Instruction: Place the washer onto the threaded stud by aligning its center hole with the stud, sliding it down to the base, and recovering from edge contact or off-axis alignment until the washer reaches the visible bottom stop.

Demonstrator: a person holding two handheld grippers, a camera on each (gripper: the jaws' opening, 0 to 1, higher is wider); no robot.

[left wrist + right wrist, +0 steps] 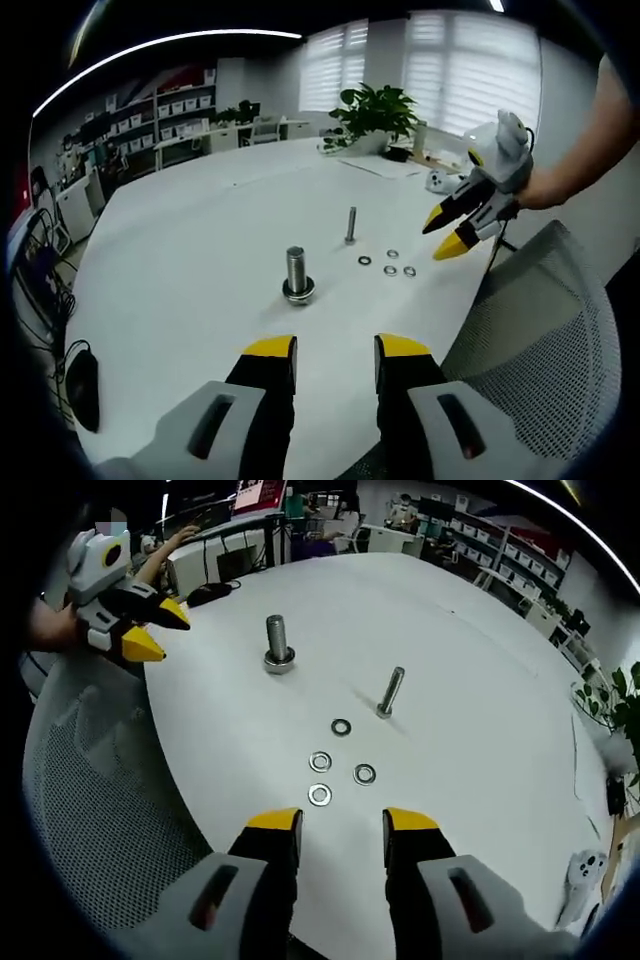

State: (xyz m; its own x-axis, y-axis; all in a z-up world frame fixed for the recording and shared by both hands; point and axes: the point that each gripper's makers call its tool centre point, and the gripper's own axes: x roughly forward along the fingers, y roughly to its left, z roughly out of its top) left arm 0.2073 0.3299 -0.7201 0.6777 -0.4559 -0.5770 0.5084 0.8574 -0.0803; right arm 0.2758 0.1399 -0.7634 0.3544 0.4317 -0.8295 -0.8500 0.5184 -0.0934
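On the white round table (200, 240) stands a thick threaded stud (297, 273) on a washer-like base, seen again in the right gripper view (277, 643). A thinner stud (351, 224) (389, 692) stands behind it. Several loose washers (389, 262) (338, 761) lie beside the thin stud. My left gripper (335, 350) is open over the near table edge, nothing between its jaws. My right gripper (340, 825) is open just short of the washers; it also hangs in the air at right in the left gripper view (446, 234).
A grey mesh chair back (545, 340) stands at the table's edge (90, 780). A potted plant (375, 112) and papers sit at the far side. A black mouse (82, 385) lies near the left rim. Desks and shelves line the room behind.
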